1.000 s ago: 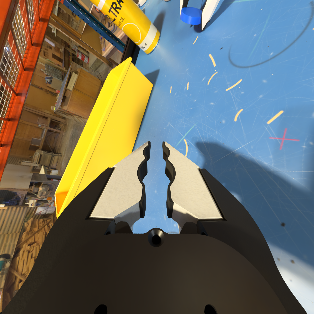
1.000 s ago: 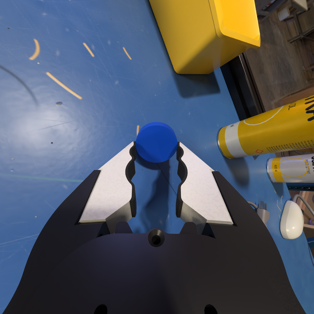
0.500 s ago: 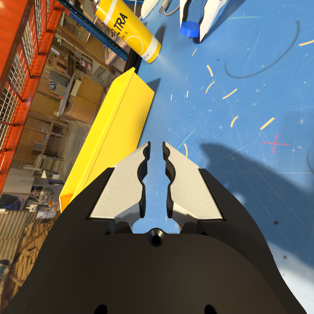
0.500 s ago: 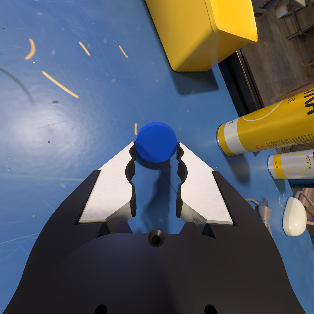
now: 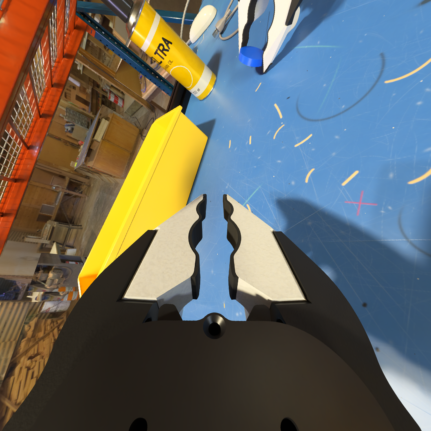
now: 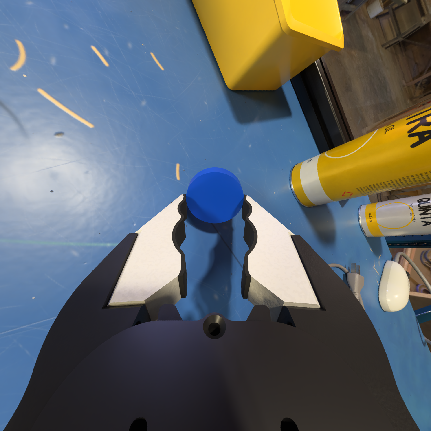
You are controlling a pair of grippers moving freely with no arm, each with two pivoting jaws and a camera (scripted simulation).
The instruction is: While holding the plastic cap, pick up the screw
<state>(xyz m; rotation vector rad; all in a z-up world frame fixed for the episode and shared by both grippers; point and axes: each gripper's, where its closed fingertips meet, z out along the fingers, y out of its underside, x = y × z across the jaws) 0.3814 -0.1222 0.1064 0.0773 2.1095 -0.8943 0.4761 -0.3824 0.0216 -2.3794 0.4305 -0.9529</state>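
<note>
My right gripper (image 6: pixel 214 198) is shut on the round blue plastic cap (image 6: pixel 214 193), pinched between its fingertips just above the blue table. The same gripper (image 5: pixel 253 59) and cap (image 5: pixel 250 56) show far off at the top of the left wrist view. My left gripper (image 5: pixel 214 197) hangs over the table beside the yellow bin (image 5: pixel 163 177). Its jaws stand a narrow gap apart, and only blue table shows between them. No screw shows in either view.
The yellow bin (image 6: pixel 268 42) sits at the table edge. A yellow spray can (image 6: pixel 361 168) lies beside a smaller can (image 6: pixel 394 217), a white oval device (image 6: pixel 394 286) and a grey plug (image 6: pixel 354 279). Orange shavings and a red cross (image 5: pixel 360 203) mark the table.
The left wrist view has drawn back from the table, so more of the can and the right gripper shows. The left jaw gap is unchanged. The right gripper has drifted slightly, still holding the cap.
</note>
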